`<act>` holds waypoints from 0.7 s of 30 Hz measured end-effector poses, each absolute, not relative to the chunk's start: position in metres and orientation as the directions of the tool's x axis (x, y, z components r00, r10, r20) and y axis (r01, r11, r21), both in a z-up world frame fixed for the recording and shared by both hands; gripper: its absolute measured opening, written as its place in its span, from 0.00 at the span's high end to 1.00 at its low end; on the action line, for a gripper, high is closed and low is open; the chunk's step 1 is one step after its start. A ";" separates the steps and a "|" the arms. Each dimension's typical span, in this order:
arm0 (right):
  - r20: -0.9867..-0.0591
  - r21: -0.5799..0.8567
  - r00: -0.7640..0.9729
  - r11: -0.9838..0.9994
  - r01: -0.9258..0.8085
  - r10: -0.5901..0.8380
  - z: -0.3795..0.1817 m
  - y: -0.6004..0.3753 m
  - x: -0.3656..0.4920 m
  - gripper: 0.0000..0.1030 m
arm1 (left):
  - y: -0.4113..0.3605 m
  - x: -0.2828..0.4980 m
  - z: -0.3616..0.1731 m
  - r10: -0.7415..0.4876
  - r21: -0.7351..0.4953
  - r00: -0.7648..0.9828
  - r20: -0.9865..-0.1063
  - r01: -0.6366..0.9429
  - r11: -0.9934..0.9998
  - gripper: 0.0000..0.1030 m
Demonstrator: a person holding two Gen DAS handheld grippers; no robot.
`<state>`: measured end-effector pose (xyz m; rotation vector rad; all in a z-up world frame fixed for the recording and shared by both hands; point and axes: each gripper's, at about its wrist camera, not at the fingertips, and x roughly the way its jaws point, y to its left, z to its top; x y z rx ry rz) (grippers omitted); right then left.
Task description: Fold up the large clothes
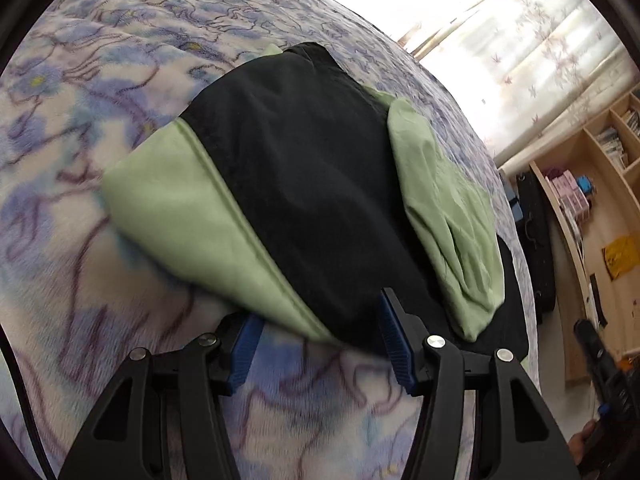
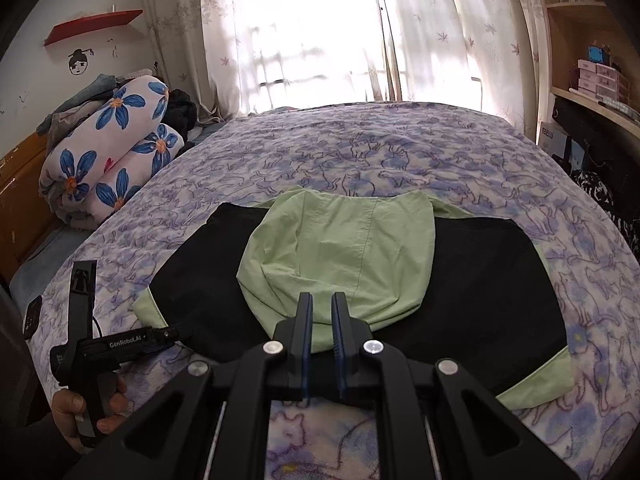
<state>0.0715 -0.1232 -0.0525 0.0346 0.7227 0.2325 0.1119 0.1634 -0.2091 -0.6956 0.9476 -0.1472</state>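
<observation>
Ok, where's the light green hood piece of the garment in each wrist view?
Left wrist: green hood lies right of centre, on the black panel.
Right wrist: green hood lies at centre, just beyond the near-shut fingers.
Shared landmark: the purple cat-print blanket under the garment.

Black-and-light-green garment (image 2: 472,280) lying flat on a bed, partly folded. The black body panel (image 1: 304,184) is spread wide, with light-green bands showing along its outer edges. A light-green section (image 2: 340,256), creased and rumpled, is folded over onto the middle of the black panel near its front edge.
</observation>
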 end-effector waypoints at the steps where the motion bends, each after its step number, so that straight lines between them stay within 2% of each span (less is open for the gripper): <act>1: -0.657 0.113 0.720 0.973 -0.201 0.225 -0.057 -0.122 0.075 0.91 | 0.163 0.118 -0.211 -0.402 -0.607 0.598 -0.693 -0.183 0.773 0.47; 6: -0.680 0.130 0.695 0.971 -0.198 0.233 -0.079 -0.118 0.098 0.91 | 0.163 0.145 -0.213 -0.363 -0.600 0.638 -0.679 -0.197 0.775 0.47; 7: -0.682 0.132 0.693 0.971 -0.200 0.236 -0.084 -0.116 0.106 0.91 | 0.162 0.150 -0.212 -0.344 -0.589 0.650 -0.678 -0.199 0.783 0.49; 9: -0.679 0.122 0.698 0.972 -0.199 0.228 -0.090 -0.112 0.117 0.91 | 0.163 0.157 -0.207 -0.298 -0.554 0.672 -0.678 -0.200 0.808 0.75; 11: -0.675 0.101 0.705 0.974 -0.204 0.218 -0.096 -0.105 0.133 0.91 | 0.162 0.163 -0.202 -0.270 -0.531 0.688 -0.674 -0.196 0.825 0.88; 16: -0.680 0.069 0.704 0.974 -0.214 0.203 -0.118 -0.087 0.165 0.91 | 0.142 0.157 -0.171 -0.186 -0.419 0.753 -0.631 -0.130 0.899 0.92; 20: -0.779 0.110 0.587 0.970 -0.216 0.219 -0.160 -0.079 0.181 0.91 | 0.122 0.144 -0.134 -0.160 -0.328 0.809 -0.566 -0.042 0.944 0.93; 21: -0.774 0.109 0.595 0.971 -0.212 0.216 -0.166 -0.079 0.178 0.91 | 0.114 0.143 -0.126 -0.173 -0.314 0.815 -0.552 -0.010 0.950 0.93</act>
